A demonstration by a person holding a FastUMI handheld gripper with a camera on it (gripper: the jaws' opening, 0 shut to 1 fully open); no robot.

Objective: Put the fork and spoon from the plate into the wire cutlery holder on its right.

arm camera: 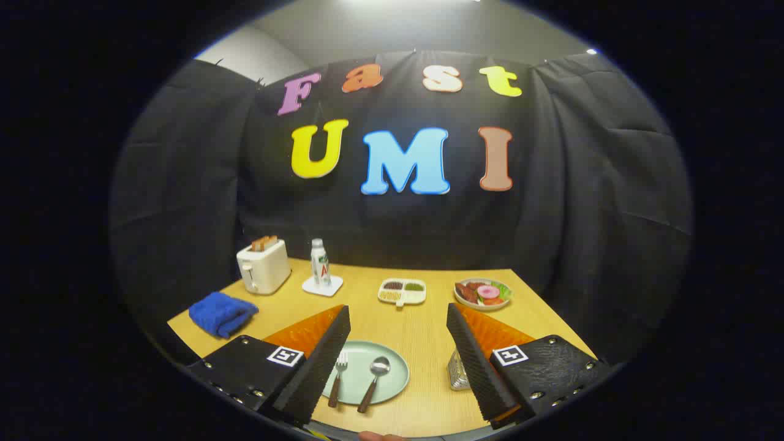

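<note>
Above a wooden table (422, 331), the gripper (398, 324) hovers with its fingers spread wide, holding nothing. Between them — nearer the left finger — a pale green plate (392, 392) carries the fork (338, 378) and the spoon (373, 381), side by side, handles pointing toward the camera. The wire cutlery holder (457, 371) stands just right of the plate, partly hidden behind the right finger. Beyond the fingers sit a toaster (264, 264), a bottle (320, 262), a blue cloth (222, 313), a divided tray (402, 291) and a dish of toy food (482, 293).

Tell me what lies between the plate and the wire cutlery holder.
Gripper view: bare tabletop between the plate and cutlery holder. Tongs open above.
</note>
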